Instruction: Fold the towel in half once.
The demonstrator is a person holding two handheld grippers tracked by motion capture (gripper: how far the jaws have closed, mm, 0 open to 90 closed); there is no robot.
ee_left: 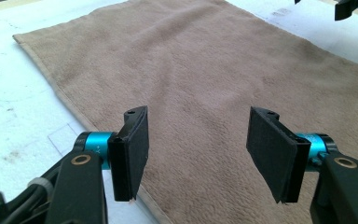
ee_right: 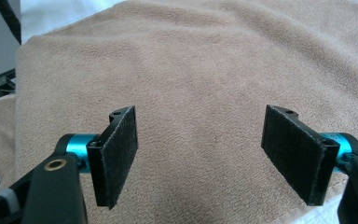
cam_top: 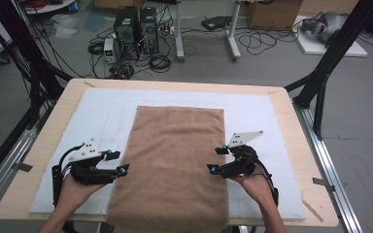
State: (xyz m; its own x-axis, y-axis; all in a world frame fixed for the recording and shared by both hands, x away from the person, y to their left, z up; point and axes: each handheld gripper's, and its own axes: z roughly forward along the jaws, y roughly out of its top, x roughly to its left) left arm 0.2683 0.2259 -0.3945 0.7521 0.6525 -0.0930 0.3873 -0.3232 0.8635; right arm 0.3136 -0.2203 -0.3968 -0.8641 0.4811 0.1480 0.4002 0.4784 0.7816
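- Setting: workshop floor strewn with cables; two computer towers (cam_top: 136,31) at 12 o'clock beyond the surface (cam_top: 281,104), a pale wooden top carrying a white foam sheet (cam_top: 252,111).
- Item: brown towel (cam_top: 175,165), terry pile, laid flat and lengthwise at the centre of the sheet; far edge toward 12 o'clock, near edge draped over the surface's rim at 6 o'clock. No folds or creases to note.
- Left gripper (cam_top: 116,162): at 9 o'clock of the towel, over its long left edge. Jaws released, nothing between them; in the left gripper view the hemmed edge runs beneath the left-hand pad (ee_left: 133,154).
- Right gripper (cam_top: 216,160): at 3 o'clock of the towel, over its long right edge. Jaws released and wide, nothing held; in the right gripper view the pile lies under both pads (ee_right: 116,156).
- Step in hand, as judged: taking hold of the two side edges, likely for a fold.
- Handling advice: lower each gripper until one pad slides under the hem and one sits above; pinch the single layer only, not the foam sheet. Grip at matching points on both sides so the fold line stays square. Lift both hands together and keep light tension across the cloth to prevent sagging.
- Risk: the overhanging near end may drag and skew the towel.
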